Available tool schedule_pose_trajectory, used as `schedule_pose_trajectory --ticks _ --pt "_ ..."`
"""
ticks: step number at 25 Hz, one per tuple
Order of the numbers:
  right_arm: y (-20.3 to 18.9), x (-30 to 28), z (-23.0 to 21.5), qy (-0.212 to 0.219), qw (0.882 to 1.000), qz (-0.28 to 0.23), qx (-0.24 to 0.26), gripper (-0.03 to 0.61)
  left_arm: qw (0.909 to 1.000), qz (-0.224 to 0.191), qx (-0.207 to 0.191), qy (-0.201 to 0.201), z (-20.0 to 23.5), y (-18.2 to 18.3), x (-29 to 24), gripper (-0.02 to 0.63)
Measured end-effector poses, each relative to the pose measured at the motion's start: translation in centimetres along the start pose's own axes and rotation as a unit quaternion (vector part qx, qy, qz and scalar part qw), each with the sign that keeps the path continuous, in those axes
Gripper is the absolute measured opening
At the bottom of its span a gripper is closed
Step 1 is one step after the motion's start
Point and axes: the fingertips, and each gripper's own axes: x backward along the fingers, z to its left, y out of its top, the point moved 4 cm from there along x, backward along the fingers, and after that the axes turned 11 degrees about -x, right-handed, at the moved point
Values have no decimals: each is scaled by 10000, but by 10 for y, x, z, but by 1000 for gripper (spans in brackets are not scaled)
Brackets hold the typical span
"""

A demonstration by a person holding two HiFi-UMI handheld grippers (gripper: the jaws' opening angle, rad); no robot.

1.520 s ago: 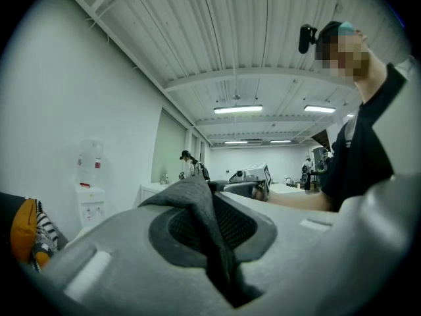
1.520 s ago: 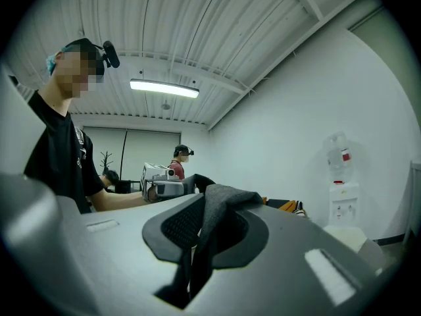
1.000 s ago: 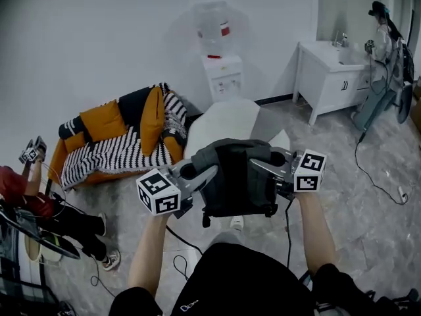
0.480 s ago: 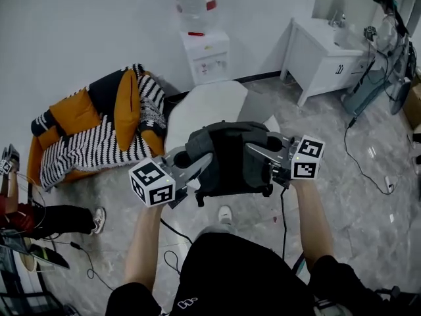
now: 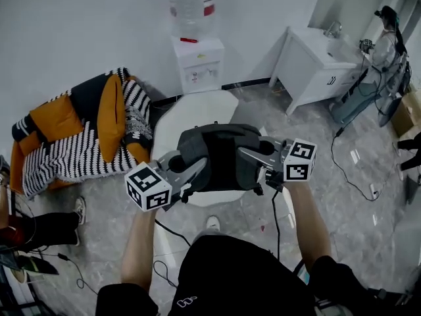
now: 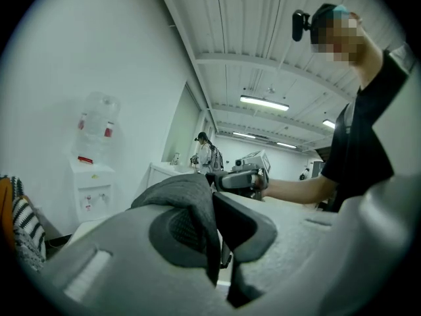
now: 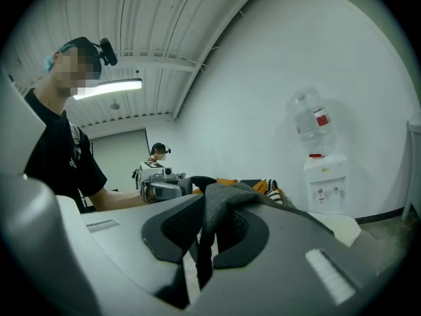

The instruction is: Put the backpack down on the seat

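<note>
A dark grey backpack (image 5: 220, 157) hangs between my two grippers, above the near edge of a white rounded seat (image 5: 191, 110). My left gripper (image 5: 192, 170) is shut on a fold of the backpack's grey fabric (image 6: 191, 203) at its left side. My right gripper (image 5: 253, 155) is shut on another fold of that fabric (image 7: 220, 209) at the right side. In each gripper view the cloth runs down between the dark pads. The other gripper shows beyond the cloth in each: the right gripper (image 6: 240, 178) and the left gripper (image 7: 161, 186). The backpack hides the seat's front part.
A sofa (image 5: 72, 143) with orange cushions and a striped blanket stands left of the seat. A water dispenser (image 5: 194, 58) is against the wall behind it. A white sink cabinet (image 5: 316, 58) and a standing person (image 5: 388, 51) are at the right. Cables (image 5: 164, 232) lie on the floor.
Both grippers have carried the backpack forward, from over the floor to over the white seat's near edge. The sofa has slid to the left of the view. Both grips are unchanged.
</note>
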Motion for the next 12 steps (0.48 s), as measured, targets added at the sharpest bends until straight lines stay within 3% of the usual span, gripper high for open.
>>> schedule_pose_trajectory --ticks 4,12 --pt "13 -15 -20 1 9999 -7 -130 40 9999 -65 141 11 31 5 -4 32" --pt "15 -14 -34 -180 9993 -173 -281 39 9996 -119 220 -159 49 9 -18 32"
